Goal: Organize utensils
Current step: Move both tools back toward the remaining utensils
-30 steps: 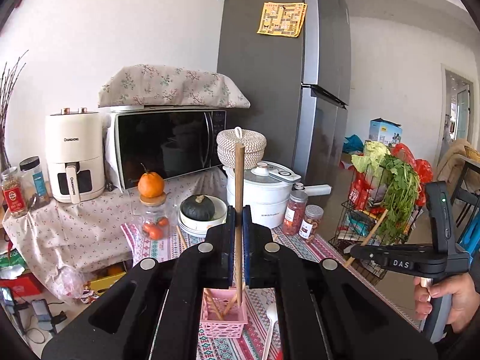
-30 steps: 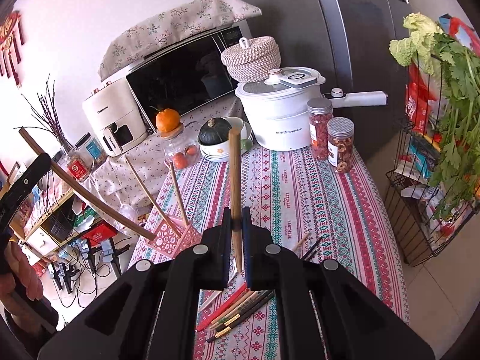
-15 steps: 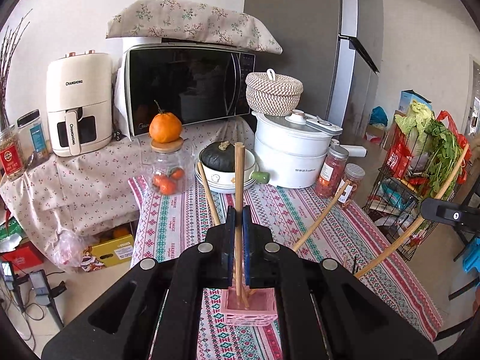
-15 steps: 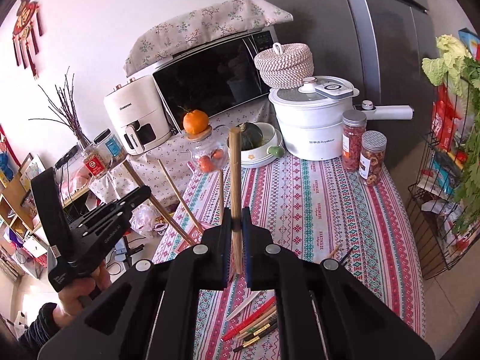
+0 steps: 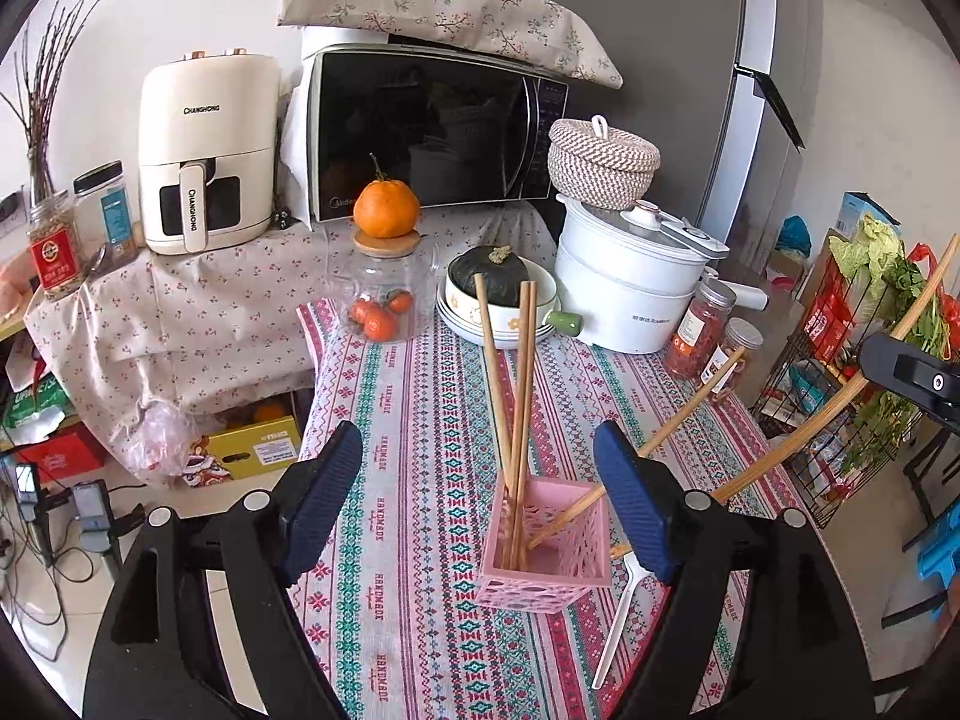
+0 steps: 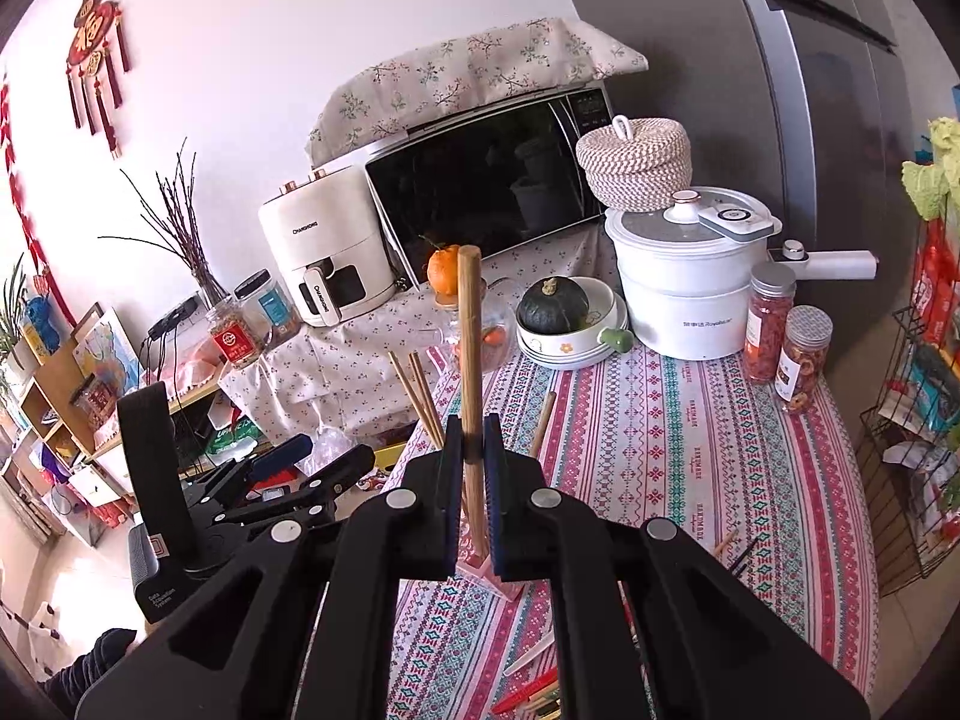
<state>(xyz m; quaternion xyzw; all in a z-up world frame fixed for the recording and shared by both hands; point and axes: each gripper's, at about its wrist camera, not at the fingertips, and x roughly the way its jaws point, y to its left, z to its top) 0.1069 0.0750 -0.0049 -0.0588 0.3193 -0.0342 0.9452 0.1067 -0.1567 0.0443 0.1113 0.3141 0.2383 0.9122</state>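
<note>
Pink basket (image 5: pixel 543 546) between opening left gripper (image 5: pixel 477 501) jaws, seemingly untouched

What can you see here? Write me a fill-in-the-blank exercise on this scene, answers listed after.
1. The chopsticks stand in a ____ basket.
2. The right gripper is shut on a single ____.
3. An orange sits on top of the glass ____.
4. The left gripper has its jaws opening, with ____ pressed between its pads.

Answers: pink; chopstick; jar; nothing
</note>
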